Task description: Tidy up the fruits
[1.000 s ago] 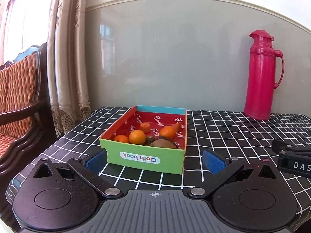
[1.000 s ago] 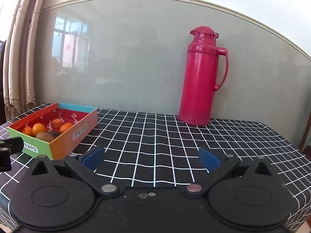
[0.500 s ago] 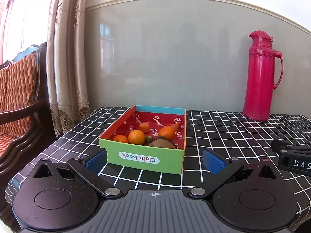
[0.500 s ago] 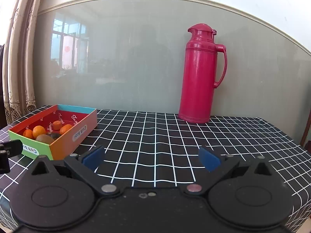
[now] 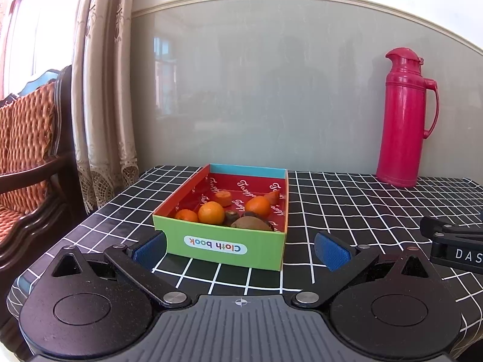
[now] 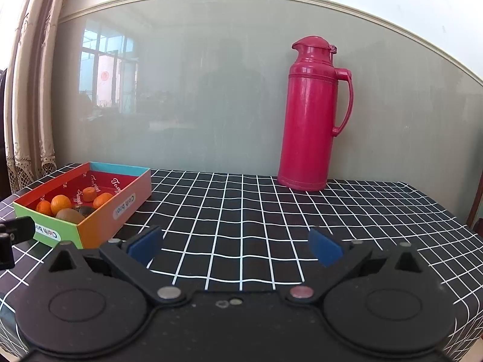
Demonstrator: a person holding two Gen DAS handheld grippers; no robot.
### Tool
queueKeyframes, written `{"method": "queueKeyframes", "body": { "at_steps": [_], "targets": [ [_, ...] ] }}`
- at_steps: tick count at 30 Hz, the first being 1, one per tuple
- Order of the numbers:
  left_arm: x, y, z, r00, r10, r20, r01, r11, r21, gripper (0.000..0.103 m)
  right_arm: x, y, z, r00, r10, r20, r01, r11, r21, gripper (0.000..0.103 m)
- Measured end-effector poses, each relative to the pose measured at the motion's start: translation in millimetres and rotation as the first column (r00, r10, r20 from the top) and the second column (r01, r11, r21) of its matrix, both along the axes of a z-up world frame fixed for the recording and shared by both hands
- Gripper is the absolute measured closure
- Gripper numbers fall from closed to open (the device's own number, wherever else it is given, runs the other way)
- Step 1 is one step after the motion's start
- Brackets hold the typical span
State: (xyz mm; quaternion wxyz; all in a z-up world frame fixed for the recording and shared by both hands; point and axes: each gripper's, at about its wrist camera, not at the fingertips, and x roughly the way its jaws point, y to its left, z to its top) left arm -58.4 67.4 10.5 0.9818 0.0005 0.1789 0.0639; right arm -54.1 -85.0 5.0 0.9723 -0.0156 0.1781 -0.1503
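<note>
Our left gripper [image 5: 240,249] stands wide open and holds nothing, its blue pads flanking the near green wall of the box [image 5: 222,246] dead ahead. Our right gripper [image 6: 235,246], just as wide and empty, faces bare checked tabletop [image 6: 241,211], with the box [image 6: 99,211] well off to its left. So we judge the left the nearer to the fruit. The box's long axis runs away from the left gripper, and the fruit lies inside at the near end: oranges [image 5: 211,212] and a kiwi [image 5: 250,223] just behind the green wall. A red thermos [image 6: 311,114] stands upright at the far edge, well apart.
</note>
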Motion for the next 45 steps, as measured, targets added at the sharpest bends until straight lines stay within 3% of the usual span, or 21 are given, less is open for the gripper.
{"method": "queueKeyframes", "body": {
  "at_steps": [45],
  "targets": [
    [-1.5,1.3,-0.4,1.000,-0.003,0.004,0.003,1.000,0.002,0.000,0.7,1.8,0.7,1.000,0.010,0.000,-0.010,1.000,-0.005,0.000]
  ]
}}
